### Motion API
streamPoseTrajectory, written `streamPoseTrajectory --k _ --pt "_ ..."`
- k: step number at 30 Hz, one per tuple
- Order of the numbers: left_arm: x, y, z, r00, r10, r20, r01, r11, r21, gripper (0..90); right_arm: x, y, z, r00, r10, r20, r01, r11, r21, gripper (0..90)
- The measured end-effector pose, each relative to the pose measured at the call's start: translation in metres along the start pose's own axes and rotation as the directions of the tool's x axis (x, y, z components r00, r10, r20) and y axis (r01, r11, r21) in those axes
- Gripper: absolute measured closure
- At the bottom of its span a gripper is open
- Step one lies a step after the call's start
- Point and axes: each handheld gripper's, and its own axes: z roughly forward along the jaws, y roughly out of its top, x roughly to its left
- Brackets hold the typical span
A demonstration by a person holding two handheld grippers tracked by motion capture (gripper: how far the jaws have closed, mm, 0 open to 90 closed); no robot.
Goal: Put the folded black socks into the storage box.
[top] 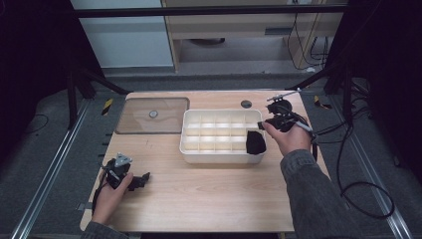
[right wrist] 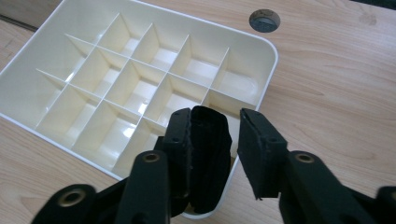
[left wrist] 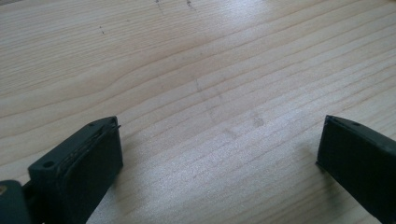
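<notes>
A clear lid (top: 153, 115) with a round knob lies flat at the upper left of the wooden table (top: 209, 189) in the high view, just left of the white divider tray (top: 189, 149); a small round grommet (top: 246, 104) sits in the tabletop above the tray. Nothing lies between the grippers and the tray.

The black cloth piece (top: 256, 142) stands in the tray's lower right corner compartment. In the right gripper view it (right wrist: 210, 154) rests against one jaw, with a gap to the other, so the right gripper (right wrist: 215, 149) is not clamped on it. That gripper (top: 266, 124) sits at the tray's right edge, forearm entering from the lower right.

The left gripper (top: 142, 178) rests low at the lower left, its jaws spread wide over bare wood (left wrist: 210, 93).

Dark floor, rails and cables surround the table.
</notes>
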Motion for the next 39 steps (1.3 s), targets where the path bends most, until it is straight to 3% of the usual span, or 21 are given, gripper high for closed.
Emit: streamPoseTrajectory --k 10,20,30,39 --pt "0.0 0.0 0.0 1.0 -0.001 0.0 0.001 1.0 0.002 0.0 0.001 0.014 -0.008 0.9994 -0.035 0.005 0.035 0.999 0.017 89.7" --pt "0.0 0.0 0.0 1.0 0.001 0.001 -0.001 1.0 0.002 0.0 0.007 0.022 0.006 0.9978 -0.065 0.01 0.064 0.995 0.072 90.0" --pt "0.0 0.0 0.0 1.0 0.0 0.001 0.0 1.0 0.002 0.0 0.014 0.018 0.029 0.9965 -0.083 -0.003 0.083 0.99 0.116 90.0" --pt "0.0 0.0 0.0 1.0 0.001 0.001 -0.001 1.0 0.002 0.0 0.021 0.015 0.04 0.9943 -0.106 -0.014 0.106 0.985 0.139 90.0"
